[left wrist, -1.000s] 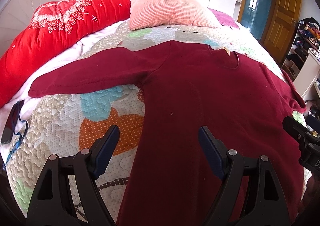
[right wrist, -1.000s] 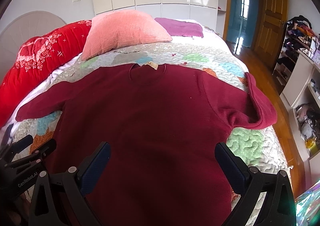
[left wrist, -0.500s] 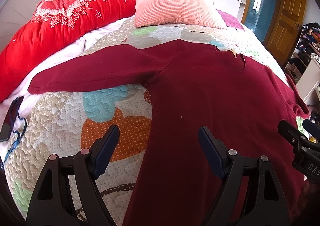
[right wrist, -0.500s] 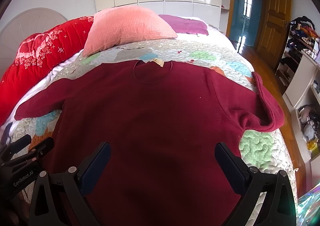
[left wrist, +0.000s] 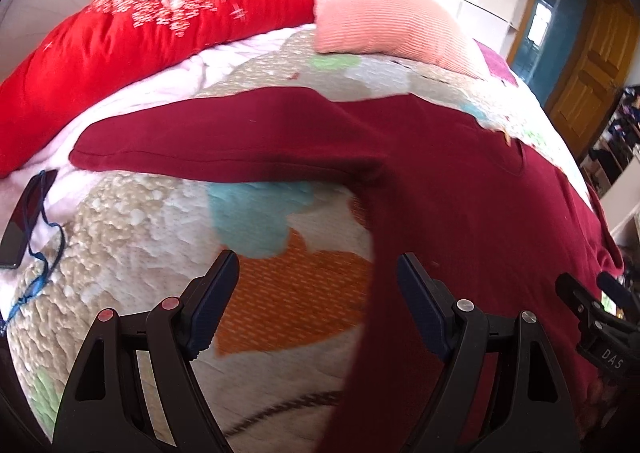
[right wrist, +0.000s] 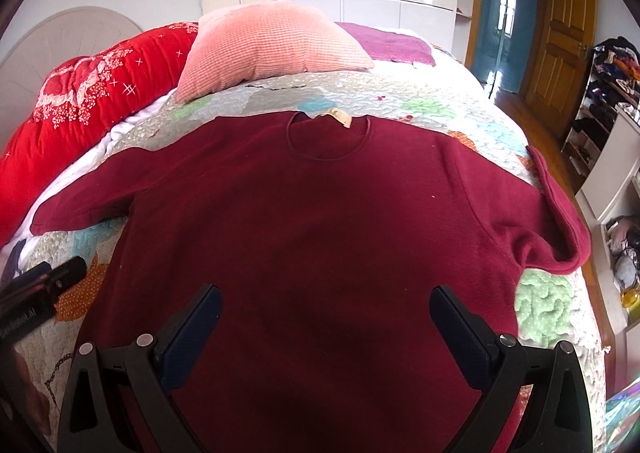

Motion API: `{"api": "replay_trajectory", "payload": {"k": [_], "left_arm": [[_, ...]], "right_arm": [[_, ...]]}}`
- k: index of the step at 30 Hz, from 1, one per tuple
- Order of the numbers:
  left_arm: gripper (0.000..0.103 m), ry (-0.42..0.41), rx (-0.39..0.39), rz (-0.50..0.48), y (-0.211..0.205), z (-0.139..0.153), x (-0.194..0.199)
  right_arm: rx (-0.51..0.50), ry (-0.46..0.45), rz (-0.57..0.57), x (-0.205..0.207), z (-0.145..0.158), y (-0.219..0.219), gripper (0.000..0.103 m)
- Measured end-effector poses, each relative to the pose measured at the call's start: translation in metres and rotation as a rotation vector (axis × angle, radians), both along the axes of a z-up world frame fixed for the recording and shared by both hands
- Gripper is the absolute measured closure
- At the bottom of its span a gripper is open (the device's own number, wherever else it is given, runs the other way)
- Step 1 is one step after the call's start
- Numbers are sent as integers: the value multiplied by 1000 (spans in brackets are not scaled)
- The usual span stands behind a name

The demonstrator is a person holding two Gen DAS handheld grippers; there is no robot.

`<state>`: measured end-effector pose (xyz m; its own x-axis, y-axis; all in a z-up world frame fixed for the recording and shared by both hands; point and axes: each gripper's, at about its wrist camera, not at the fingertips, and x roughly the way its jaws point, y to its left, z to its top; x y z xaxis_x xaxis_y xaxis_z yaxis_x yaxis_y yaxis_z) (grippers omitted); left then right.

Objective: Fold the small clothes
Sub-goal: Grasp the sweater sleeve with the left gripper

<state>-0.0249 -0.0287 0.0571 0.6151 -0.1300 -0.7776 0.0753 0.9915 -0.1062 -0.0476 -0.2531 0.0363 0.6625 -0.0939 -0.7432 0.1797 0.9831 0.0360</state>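
A dark red long-sleeved sweater (right wrist: 320, 221) lies flat, front up, on a patchwork quilt (right wrist: 548, 305), neck toward the pillows. It also shows in the left wrist view (left wrist: 460, 189). Its left sleeve (left wrist: 208, 145) stretches out straight; its right sleeve (right wrist: 560, 221) is bent back with a curled cuff. My left gripper (left wrist: 318, 293) is open and empty above the quilt beside the sweater's left side edge. My right gripper (right wrist: 326, 329) is open and empty above the sweater's lower body.
A pink pillow (right wrist: 268, 49) and a red quilted bolster (right wrist: 92, 93) lie at the head of the bed. A dark phone with a blue cord (left wrist: 24, 221) lies at the bed's left edge. Shelves of clothes (right wrist: 612, 93) and a wooden door (right wrist: 560, 33) stand to the right.
My left gripper has moved left and forward, off the sweater's body to the quilt beside its side edge. My right gripper has moved forward a little over the sweater.
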Motion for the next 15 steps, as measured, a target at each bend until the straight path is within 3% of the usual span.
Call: {"api": "replay_trajectory", "payload": {"k": [7, 10, 15], "left_arm": [[22, 41, -55, 186, 86, -5, 37], [22, 59, -125, 303, 131, -8, 56], [22, 96, -314, 513, 203, -25, 82]], "right_arm": [[13, 15, 36, 12, -7, 13, 0], [14, 23, 50, 16, -9, 17, 0], [4, 30, 76, 23, -12, 23, 0]]}}
